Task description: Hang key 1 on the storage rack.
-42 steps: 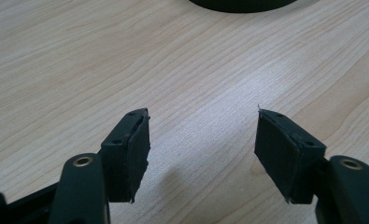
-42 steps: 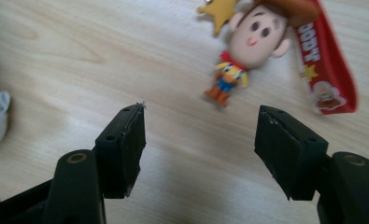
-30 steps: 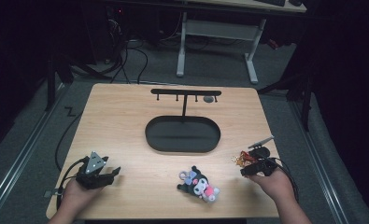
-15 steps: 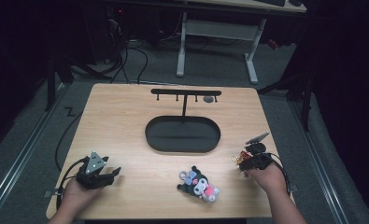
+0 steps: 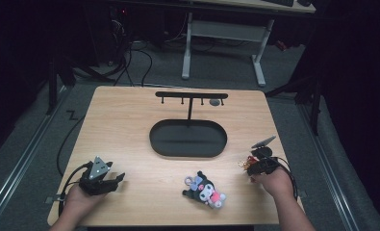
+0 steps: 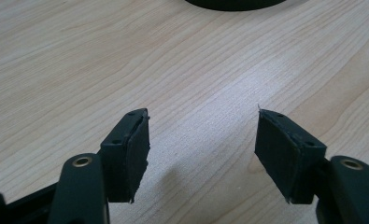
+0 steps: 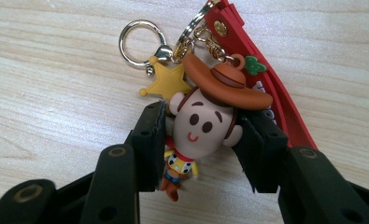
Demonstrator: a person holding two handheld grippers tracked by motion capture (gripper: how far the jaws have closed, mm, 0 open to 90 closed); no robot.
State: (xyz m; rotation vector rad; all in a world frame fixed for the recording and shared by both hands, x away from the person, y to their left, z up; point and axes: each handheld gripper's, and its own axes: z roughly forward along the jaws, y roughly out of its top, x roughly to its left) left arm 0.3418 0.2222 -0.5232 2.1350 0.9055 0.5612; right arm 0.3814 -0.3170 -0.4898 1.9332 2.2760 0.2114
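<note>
Cowboy keychain (image 7: 205,121), red strap (image 7: 261,70) lettering unreadable, clamped between right gripper (image 7: 201,144) fingers.

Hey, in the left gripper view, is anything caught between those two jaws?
No, the left gripper stands open, with bare wooden table between its pads.
</note>
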